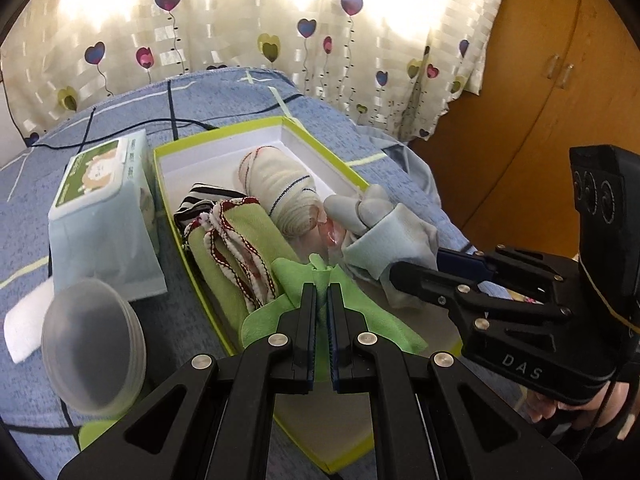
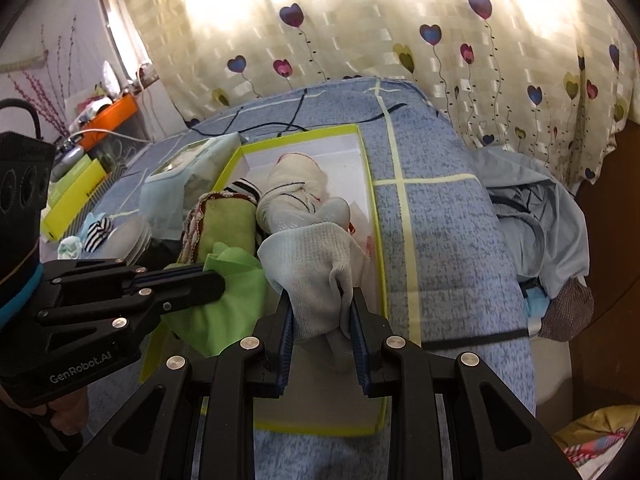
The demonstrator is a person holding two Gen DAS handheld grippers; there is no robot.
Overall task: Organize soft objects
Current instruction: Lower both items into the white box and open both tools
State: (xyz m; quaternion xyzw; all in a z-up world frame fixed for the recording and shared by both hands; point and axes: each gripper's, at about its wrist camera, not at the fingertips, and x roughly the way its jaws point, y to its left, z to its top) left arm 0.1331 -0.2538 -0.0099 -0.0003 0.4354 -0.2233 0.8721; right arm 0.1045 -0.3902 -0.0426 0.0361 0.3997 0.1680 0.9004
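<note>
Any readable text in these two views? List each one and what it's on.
"DAS": on the right gripper housing, left wrist view.
"GenRobot.AI": on the left gripper housing, right wrist view.
Tissue pack: printed label too blurred to read.
Yellow-green carton: dark print too small to read.

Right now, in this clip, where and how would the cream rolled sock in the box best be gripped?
Grip the cream rolled sock across the middle of its roll, from above. It lies lengthwise in the green-rimmed box; the box wall and green towel roll flank it, and a grey sock overlaps its near end.
</note>
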